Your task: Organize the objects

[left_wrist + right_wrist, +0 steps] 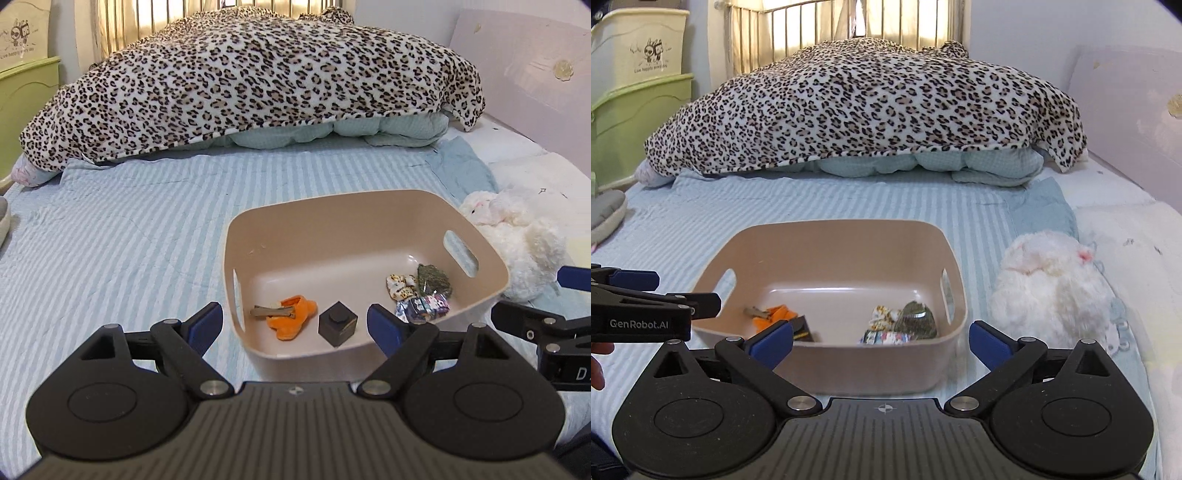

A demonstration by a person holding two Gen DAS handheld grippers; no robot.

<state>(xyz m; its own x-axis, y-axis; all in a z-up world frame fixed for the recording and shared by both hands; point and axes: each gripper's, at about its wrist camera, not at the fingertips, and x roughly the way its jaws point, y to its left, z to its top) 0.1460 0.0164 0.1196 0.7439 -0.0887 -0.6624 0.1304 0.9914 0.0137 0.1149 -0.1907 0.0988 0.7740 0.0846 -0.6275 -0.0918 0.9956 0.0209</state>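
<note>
On striped blue bed, beige plastic bin point(369, 221) holds orange plush toy point(295, 317) w/ black cube point(338, 323) at 3 o'clock; left gripper point(295, 325) & right gripper point(881, 341) both spread wide, empty.

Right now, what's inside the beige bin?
In the beige bin: an orange plush with a grey clip on it, a dark cube, a green packet and patterned wrapped packets. The near wall hides the floor closest to the cameras.

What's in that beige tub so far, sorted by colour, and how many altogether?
In the beige tub:
Orange: 1, orange toy
Black: 1, black cube
Green: 1, green packet
Patterned, mixed colours: 2, white wrapped piece, shiny wrapped piece
Total: 5
</note>
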